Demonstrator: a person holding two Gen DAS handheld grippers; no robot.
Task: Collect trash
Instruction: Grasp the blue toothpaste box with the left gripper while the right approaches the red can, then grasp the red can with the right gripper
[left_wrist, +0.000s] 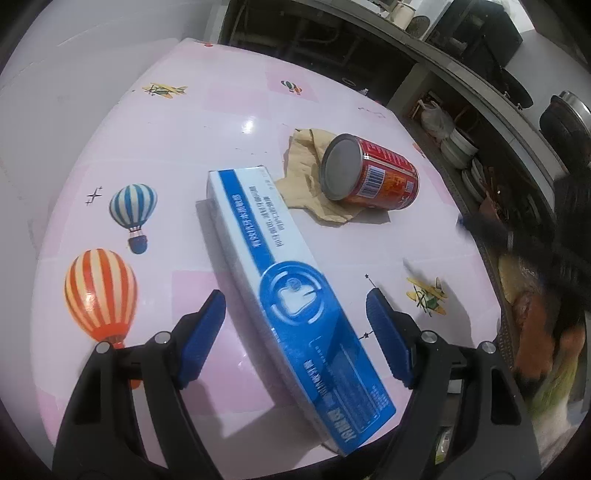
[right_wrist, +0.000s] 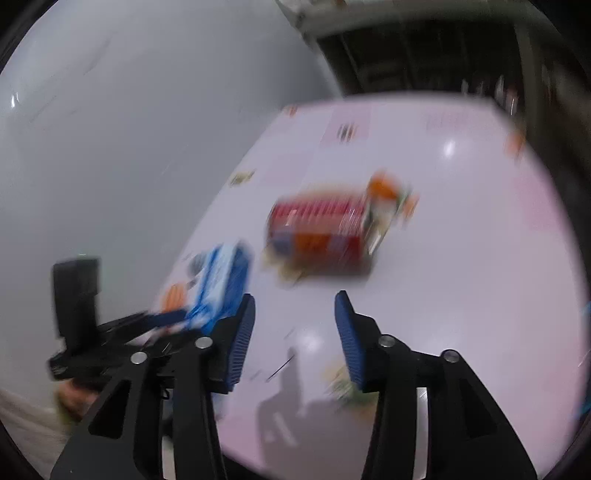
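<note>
While a pink bench (left_wrist: 159, 155) printed with hot-air balloons and small planes fills both wrist views, three pieces of trash lie on it. Largest is a long blue-and-white carton (left_wrist: 291, 295), flat on the bench and running diagonally between the spread fingers of the left gripper (left_wrist: 295, 325); the blue pads stand clear of the carton on both sides, so that gripper is released and grasps nothing. Beyond the carton's far end, a red drink can (left_wrist: 373, 173) lies on its side with its silver base turned toward the left camera. The can rests partly on a crumpled tan paper (left_wrist: 306, 177), which spreads out under and beside it and lies near the carton's far corner without clearly touching it.

From the right wrist the scene is blurred. The right gripper (right_wrist: 295, 332) hangs above bare bench with its fingers parted and nothing between them. The can (right_wrist: 321, 236) shows as a red smear farther along the bench, and the carton (right_wrist: 221, 288) as a blue-and-white streak at the left, next to the other gripper's black frame.

Dark shelves (left_wrist: 476, 147) holding stacked dishes run along the far side of the bench.
</note>
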